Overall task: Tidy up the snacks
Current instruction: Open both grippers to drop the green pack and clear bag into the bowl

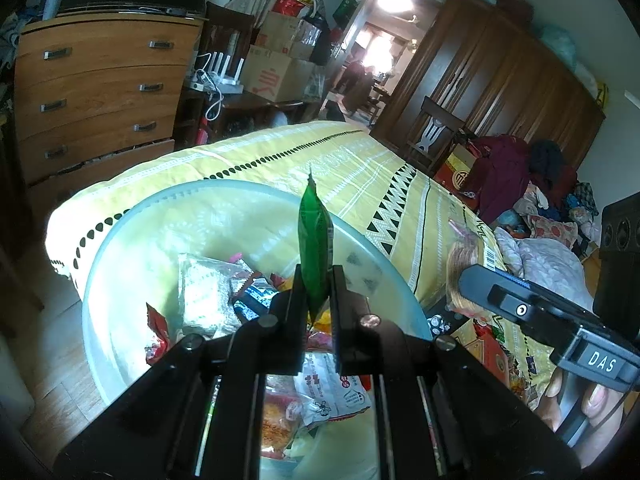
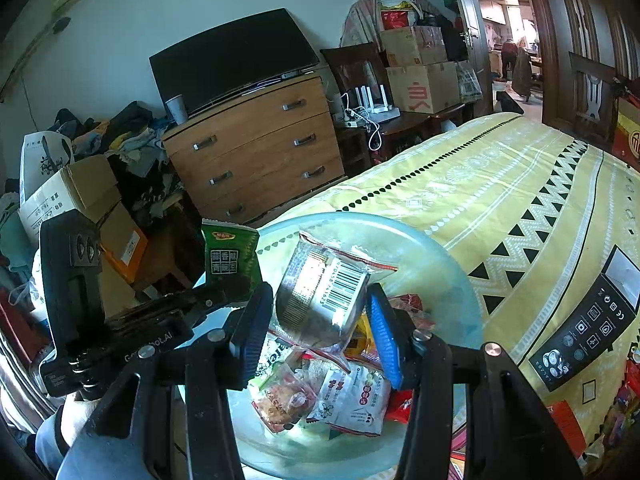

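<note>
Left wrist view, your left gripper (image 1: pixel 318 280): at lower centre, its jaws were pressed together on a green snack packet (image 1: pixel 315 236), which stood upright on edge above the frosted bowl (image 1: pixel 120 248).
Left wrist view, bowl contents: wrapped snacks lay piled inside it, at lower centre.
Left wrist view, your right gripper (image 1: pixel 500 292): it entered from the right edge over the yellow bedspread (image 1: pixel 360 152); its jaws were hidden.
Right wrist view, your right gripper (image 2: pixel 320 328): at centre, its blue pads pinched a silver barcoded packet (image 2: pixel 324 296) above the bowl (image 2: pixel 460 280).
Right wrist view, green packet (image 2: pixel 230 256): held left of centre by your left gripper (image 2: pixel 236 284).
</note>
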### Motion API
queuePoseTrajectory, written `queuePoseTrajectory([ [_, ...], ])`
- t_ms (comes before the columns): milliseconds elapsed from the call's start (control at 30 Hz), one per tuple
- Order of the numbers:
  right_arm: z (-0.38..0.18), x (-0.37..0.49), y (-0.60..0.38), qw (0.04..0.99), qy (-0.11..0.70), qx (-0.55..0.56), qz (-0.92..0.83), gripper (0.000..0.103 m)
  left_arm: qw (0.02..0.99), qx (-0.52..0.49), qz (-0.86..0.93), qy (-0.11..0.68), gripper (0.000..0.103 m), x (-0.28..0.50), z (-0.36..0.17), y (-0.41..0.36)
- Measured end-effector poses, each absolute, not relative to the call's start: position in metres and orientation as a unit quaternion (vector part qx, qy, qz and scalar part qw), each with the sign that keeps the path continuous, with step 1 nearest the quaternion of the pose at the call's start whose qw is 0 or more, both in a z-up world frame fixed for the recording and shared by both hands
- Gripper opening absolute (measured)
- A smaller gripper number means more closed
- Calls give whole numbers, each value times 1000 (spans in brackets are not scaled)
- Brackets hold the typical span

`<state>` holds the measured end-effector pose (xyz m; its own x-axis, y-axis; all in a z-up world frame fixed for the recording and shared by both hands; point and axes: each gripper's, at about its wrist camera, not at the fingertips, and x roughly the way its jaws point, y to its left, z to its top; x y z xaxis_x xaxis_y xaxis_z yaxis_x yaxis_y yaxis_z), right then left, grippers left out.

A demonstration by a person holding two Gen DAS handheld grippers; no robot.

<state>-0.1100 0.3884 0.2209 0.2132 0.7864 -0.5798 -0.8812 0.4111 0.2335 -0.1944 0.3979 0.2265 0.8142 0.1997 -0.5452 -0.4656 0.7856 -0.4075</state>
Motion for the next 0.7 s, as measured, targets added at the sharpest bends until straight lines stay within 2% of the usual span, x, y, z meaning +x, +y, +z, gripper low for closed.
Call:
queuePoseTrajectory([
  [700, 209, -107, 394, 768, 336, -72, 540, 52, 906, -277, 189, 260, 10, -191, 217, 399],
])
